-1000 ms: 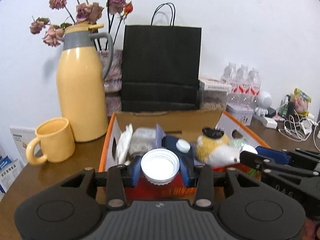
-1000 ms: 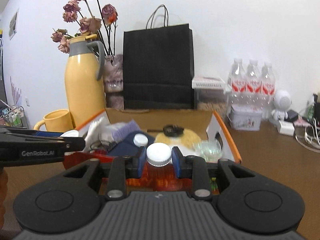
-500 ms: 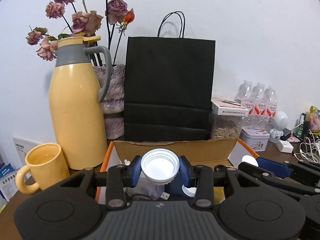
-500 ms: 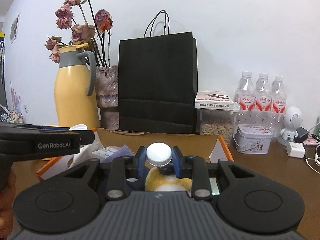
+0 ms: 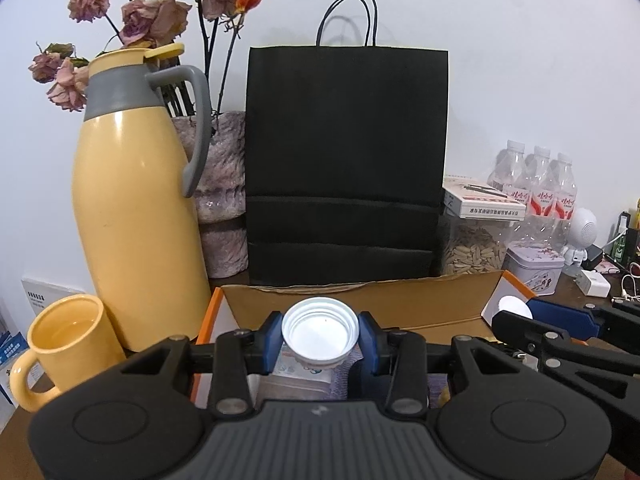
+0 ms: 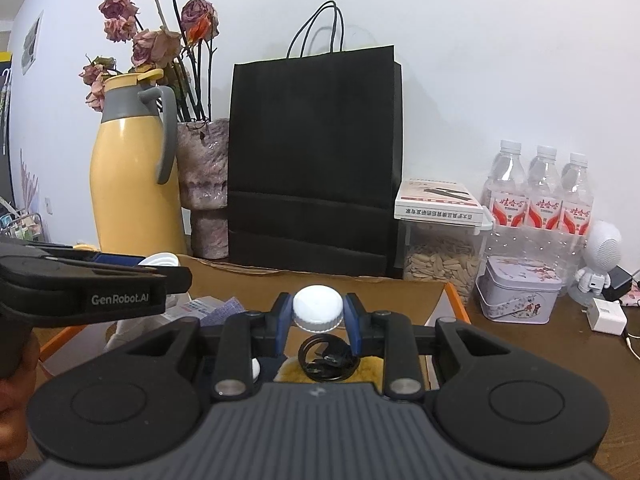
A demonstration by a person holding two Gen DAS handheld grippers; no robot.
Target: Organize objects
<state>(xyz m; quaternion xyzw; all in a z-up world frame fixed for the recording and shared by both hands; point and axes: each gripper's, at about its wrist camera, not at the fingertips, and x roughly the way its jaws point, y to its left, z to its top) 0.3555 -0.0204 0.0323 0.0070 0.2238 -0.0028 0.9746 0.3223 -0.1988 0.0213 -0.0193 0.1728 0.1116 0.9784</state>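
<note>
My left gripper (image 5: 320, 338) is shut on a white bottle cap (image 5: 319, 334), its hollow side facing the camera, held above the open cardboard box (image 5: 360, 304). My right gripper (image 6: 318, 316) is shut on a second white cap (image 6: 318, 313), top side toward the camera, also over the box (image 6: 360, 292). The left gripper shows at the left of the right wrist view (image 6: 160, 268); the right gripper shows at the right of the left wrist view (image 5: 516, 316). Below lie a yellow plush with a black coiled cable (image 6: 326, 358), packets (image 5: 300, 376) and another small cap (image 6: 255, 370).
A black paper bag (image 5: 344, 160) stands behind the box. A yellow thermos (image 5: 136, 216), yellow mug (image 5: 68, 340) and vase of dried roses (image 5: 220, 184) stand at the left. Water bottles (image 6: 540, 196), a seed jar (image 6: 440, 260), a tin (image 6: 518, 294) and a white robot figure (image 6: 600, 256) are at the right.
Both grippers have risen and levelled with their caps; the box contents have dropped low in view. The orange bottle under the right cap a second ago no longer shows.
</note>
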